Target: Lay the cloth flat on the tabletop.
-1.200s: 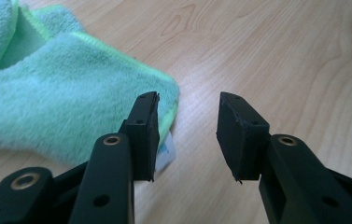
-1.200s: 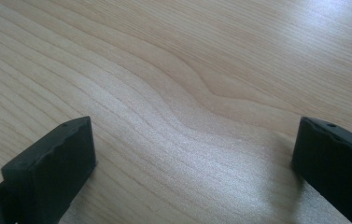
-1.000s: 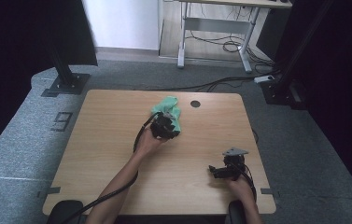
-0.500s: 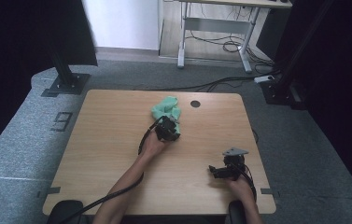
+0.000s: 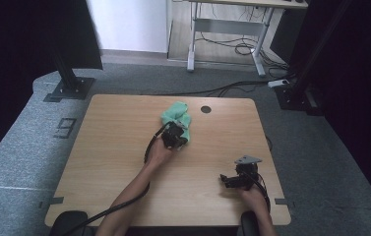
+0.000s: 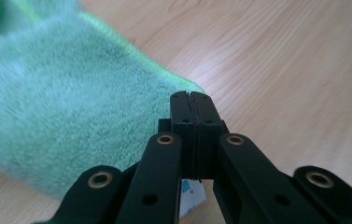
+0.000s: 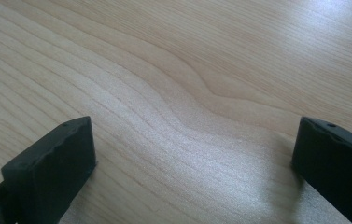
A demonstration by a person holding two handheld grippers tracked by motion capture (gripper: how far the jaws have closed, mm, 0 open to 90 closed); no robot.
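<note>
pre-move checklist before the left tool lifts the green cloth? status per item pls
1. Left tool closed: ok, its jaws have just been closing and now meet.
2. Green cloth caught between them: cannot tell; the tips sit at its corner, no fabric visible in the seam.
3. Cloth free of other things: ok, it lies alone on the table.
4. Right tool out of the way: ok, jaws wide apart over bare wood, at the near right of the table.
5. Left tool's cable clear of the cloth: ok, it trails back toward the person.

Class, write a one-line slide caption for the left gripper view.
Left hand-held gripper, jaws shut on the corner of a green cloth lying on a wooden table.
</note>
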